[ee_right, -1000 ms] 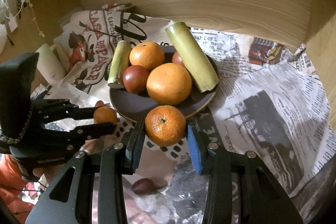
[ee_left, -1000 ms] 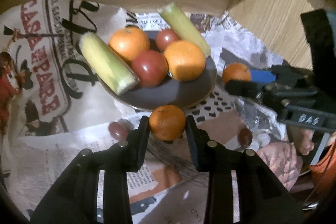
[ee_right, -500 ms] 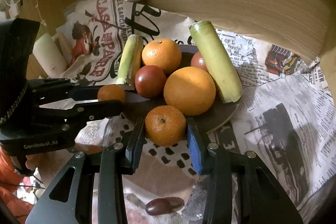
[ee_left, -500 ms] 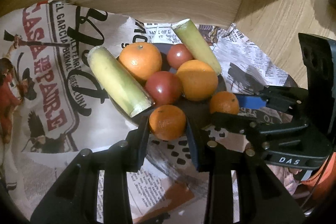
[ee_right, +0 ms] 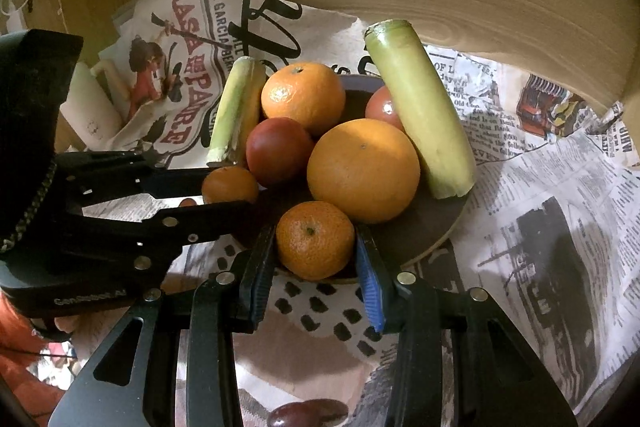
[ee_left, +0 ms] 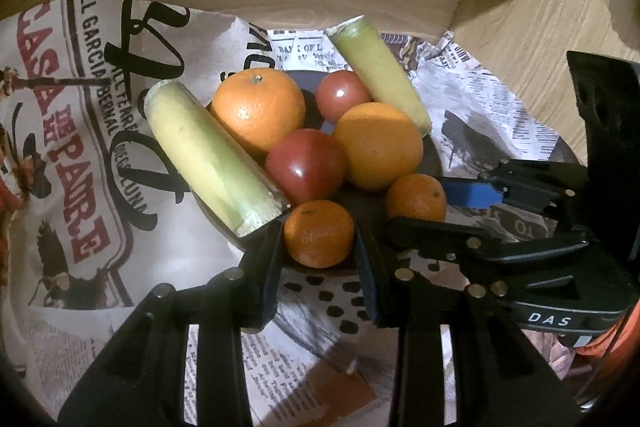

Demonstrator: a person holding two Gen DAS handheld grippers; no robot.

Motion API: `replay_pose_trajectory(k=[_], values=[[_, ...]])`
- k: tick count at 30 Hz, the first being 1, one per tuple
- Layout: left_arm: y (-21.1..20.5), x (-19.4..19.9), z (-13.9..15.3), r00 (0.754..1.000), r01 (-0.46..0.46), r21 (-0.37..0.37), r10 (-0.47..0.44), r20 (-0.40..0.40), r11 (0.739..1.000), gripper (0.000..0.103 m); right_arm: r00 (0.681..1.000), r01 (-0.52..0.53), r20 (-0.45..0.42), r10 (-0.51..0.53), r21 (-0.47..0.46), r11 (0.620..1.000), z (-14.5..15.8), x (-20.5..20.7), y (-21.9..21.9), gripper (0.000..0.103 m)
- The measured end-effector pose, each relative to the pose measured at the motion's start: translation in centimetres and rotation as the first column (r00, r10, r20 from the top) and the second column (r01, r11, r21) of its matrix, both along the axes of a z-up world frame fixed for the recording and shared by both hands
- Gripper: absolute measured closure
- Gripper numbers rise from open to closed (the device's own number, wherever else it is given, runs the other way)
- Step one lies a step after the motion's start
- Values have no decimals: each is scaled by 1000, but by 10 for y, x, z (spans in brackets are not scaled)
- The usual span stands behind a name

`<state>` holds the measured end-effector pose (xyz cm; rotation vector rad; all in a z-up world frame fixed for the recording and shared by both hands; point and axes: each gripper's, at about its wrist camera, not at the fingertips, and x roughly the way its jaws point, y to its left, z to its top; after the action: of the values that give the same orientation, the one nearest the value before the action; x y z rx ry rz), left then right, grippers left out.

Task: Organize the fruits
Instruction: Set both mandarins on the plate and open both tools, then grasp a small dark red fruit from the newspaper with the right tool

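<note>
left gripper [ee_left: 318, 239]: black two-finger tool, clamped on a small round orange mandarin [ee_left: 319, 233], which sits between its fingers at the near rim of the dark round plate [ee_left: 434, 157]. right gripper [ee_right: 316, 243]: black tool with blue pads, clamped on a second small orange mandarin [ee_right: 315, 239], likewise held over the plate's near edge; in the left wrist view this fruit appears just right of the left gripper's own. whether either mandarin already touches the plate cannot be told. ahead of both grippers, on the plate: one large smooth orange [ee_right: 363, 170]; one medium dimpled orange [ee_right: 303, 98] behind it; one dark red round tomato-like fruit [ee_right: 279, 150] to the left of the large orange; a second red fruit [ee_right: 384, 109], partly hidden; two pale yellow-green cut stalk sections, one [ee_right: 420, 107] lying along the right side, one [ee_right: 236, 111] along the left rim. beneath everything: printed newspaper sheets [ee_right: 560, 207] covering the surface, wooden panel beyond. close under the right gripper, off the plate: one small dark brown oval fruit [ee_right: 308, 415] on the paper. status, judged: most fruit gathered on the plate; the two held mandarins still to be set down and released; the small dark fruit apparently left to collect.
</note>
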<state>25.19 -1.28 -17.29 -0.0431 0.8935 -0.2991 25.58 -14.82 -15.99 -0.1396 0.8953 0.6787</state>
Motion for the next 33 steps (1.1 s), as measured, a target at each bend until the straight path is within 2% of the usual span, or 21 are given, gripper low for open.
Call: replay_pose_trajectory(k=[12,18,20,26,33], values=[[0,-9,4,1000,3,0,-3,12,1000,63,1000,-2,-12,2,-8,1000,2,-1,-2,67],[5,-30,21,998,-11,7,10,67,1000,60,999,21,33,-21,3,1000,15,-13,-8,60],[8,-38,30,995,-23,11,22,97,1000,53,998,31,53,-32,13,999,22,-19,-12,60],[19,-68,52,982,-64,12,61,179,998,40,991,73,107,-76,40,997,36,-43,-24,56],[28,-95,47,976,-98,36,90,196,994,29,985,123,123,-124,22,992,27,-74,-37,51]])
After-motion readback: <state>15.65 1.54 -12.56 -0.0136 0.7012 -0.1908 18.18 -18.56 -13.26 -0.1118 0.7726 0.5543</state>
